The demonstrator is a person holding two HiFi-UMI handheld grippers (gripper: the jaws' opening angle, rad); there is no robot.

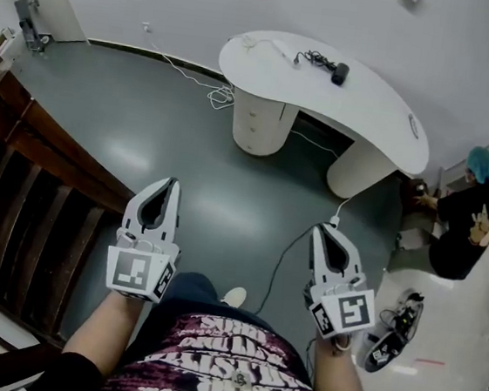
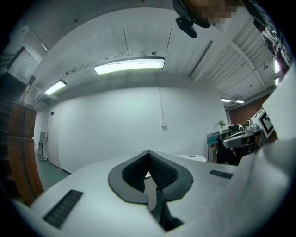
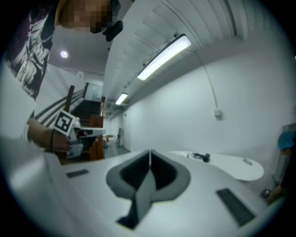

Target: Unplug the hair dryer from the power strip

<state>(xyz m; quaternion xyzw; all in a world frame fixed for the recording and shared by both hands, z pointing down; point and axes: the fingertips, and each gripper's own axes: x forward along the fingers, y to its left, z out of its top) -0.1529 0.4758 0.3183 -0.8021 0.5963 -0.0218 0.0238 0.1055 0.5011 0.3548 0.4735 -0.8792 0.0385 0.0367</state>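
You held your left gripper [image 1: 173, 182] and right gripper [image 1: 320, 230] above the floor, jaws pressed together, empty. The black hair dryer [image 1: 339, 73] lay near the white desk's [image 1: 385, 119] far edge, well apart from both.

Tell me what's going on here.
A person stands on a grey floor, some way back from a curved white table, holding a gripper in each hand. The left gripper and right gripper both point ahead towards the table, jaws shut with nothing between them. On the table lies a dark corded device, probably the hair dryer; neither gripper is near it. No power strip can be made out. A second person crouches off to the right.
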